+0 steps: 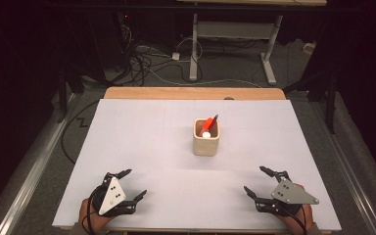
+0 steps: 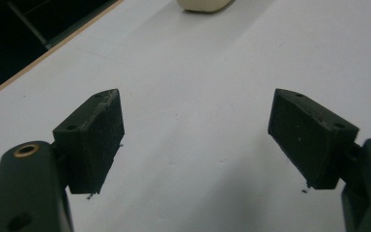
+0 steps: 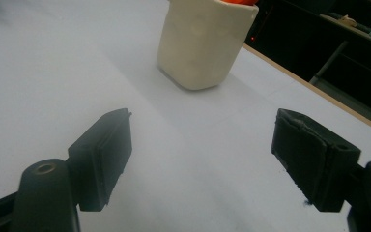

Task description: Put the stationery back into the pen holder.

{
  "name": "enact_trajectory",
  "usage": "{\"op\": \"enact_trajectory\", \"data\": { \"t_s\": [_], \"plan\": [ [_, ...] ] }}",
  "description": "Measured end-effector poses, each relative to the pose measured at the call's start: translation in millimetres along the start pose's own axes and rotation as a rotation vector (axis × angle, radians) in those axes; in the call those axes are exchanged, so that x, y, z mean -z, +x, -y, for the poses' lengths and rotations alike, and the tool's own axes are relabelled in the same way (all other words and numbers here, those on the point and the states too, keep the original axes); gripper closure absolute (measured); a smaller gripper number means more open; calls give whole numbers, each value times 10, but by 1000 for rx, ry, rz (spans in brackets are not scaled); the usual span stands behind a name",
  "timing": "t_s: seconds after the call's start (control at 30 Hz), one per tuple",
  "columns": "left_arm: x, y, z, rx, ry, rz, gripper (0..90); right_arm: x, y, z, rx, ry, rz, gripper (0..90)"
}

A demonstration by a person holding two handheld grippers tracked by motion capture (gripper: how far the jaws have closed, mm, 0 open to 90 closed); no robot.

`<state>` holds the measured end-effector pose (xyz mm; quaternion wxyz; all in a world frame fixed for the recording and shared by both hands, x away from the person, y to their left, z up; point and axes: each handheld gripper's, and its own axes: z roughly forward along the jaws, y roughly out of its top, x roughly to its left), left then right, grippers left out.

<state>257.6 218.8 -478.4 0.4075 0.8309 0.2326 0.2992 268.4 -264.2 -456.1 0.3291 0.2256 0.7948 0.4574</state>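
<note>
Well ahead of both tools (image 1: 255, 182): cup (image 1: 206, 142).

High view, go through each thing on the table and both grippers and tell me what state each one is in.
Cup: upright near the middle of the table, not held.
Red marker: standing tilted inside the cup, tip above the rim.
White round thing: resting inside the cup; what it is cannot be told.
Left gripper: open, holding nothing, near the front edge.
Right gripper: open, holding nothing, near the front edge.

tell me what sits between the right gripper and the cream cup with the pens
Nothing: in the right gripper view only bare white tabletop lies between the open right gripper and the cream cup.
</note>
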Motion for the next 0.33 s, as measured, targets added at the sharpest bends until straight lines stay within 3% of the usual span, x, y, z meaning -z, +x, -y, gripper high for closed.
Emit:
{"op": "enact_trajectory", "data": {
  "t_s": [0.33],
  "plan": [
    [-2,2,8,3,11,-10,201,-18,-32,5,-23,-13,-10,218]
  ]
}}
